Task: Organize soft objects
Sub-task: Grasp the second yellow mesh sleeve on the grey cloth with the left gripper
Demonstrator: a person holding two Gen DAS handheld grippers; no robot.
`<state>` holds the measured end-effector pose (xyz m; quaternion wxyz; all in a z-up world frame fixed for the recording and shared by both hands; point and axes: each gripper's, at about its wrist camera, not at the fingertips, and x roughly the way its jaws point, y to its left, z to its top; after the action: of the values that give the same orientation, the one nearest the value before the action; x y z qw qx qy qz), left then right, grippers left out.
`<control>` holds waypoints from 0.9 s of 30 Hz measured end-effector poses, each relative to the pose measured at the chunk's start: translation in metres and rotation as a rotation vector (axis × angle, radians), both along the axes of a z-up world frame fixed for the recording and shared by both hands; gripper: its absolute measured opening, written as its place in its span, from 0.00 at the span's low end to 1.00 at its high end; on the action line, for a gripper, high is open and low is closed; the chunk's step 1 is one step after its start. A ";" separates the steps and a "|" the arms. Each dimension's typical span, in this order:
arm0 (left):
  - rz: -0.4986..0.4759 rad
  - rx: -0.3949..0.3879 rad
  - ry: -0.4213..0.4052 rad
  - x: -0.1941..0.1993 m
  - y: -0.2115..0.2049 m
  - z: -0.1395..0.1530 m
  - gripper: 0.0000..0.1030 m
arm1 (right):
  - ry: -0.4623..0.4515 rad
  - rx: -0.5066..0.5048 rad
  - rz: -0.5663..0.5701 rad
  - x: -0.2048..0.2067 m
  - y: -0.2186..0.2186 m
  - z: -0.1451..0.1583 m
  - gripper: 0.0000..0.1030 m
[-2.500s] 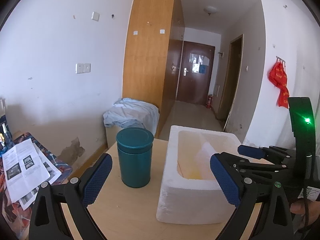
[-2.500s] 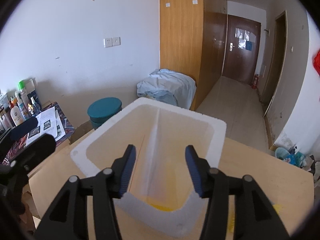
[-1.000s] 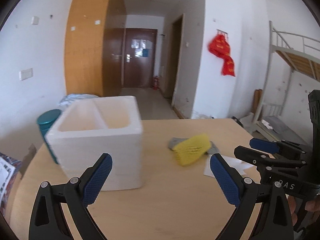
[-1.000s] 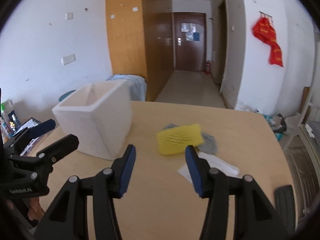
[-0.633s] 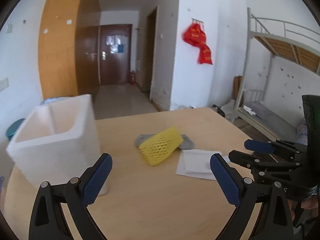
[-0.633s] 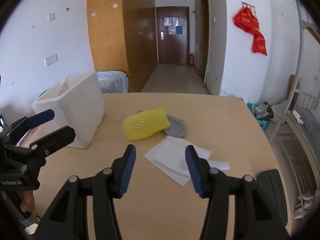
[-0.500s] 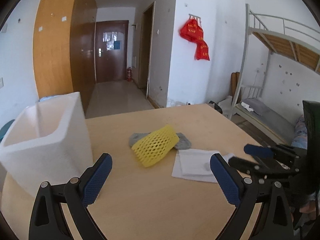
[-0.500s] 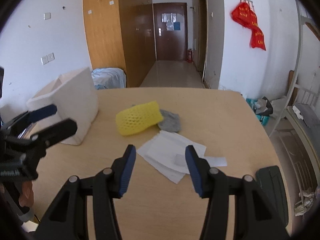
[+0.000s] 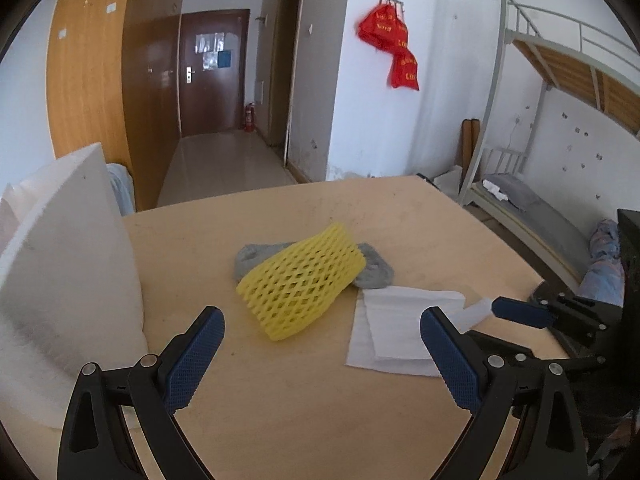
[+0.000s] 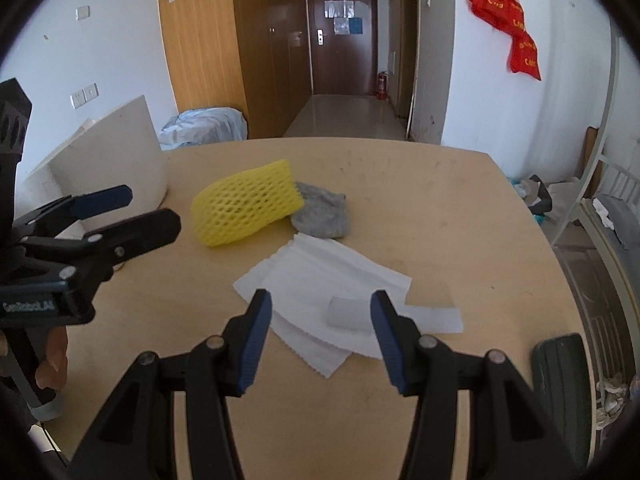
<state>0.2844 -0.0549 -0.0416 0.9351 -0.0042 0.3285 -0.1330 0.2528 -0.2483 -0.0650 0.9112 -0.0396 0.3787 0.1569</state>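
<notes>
Both grippers hover over the wooden table (image 10: 460, 208), jaws apart and empty.
Left gripper (image 9: 322, 354) gapes wide before the yellow foam net sleeve (image 9: 300, 280), which lies mid-table across a grey cloth (image 10: 322, 212); right gripper (image 10: 320, 332) stands narrower (half spread) over white paper tissues (image 10: 320, 276) toward the near edge. A white foam box (image 9: 60, 280) sits at the table's left edge.
</notes>
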 end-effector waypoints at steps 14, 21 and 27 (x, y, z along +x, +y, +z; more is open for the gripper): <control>-0.036 0.014 0.027 0.036 -0.006 -0.018 0.95 | 0.059 -0.031 0.049 0.019 0.010 -0.018 0.54; -0.032 0.026 0.082 0.058 -0.004 -0.034 0.95 | 0.078 -0.051 0.064 0.027 0.017 -0.022 0.54; -0.013 0.019 0.115 0.067 0.000 -0.042 0.95 | 0.106 -0.076 0.071 0.035 0.022 -0.030 0.54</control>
<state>0.3511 -0.0545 -0.0839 0.9138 -0.0006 0.3829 -0.1356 0.2874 -0.2261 -0.0947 0.8817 -0.0792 0.4304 0.1765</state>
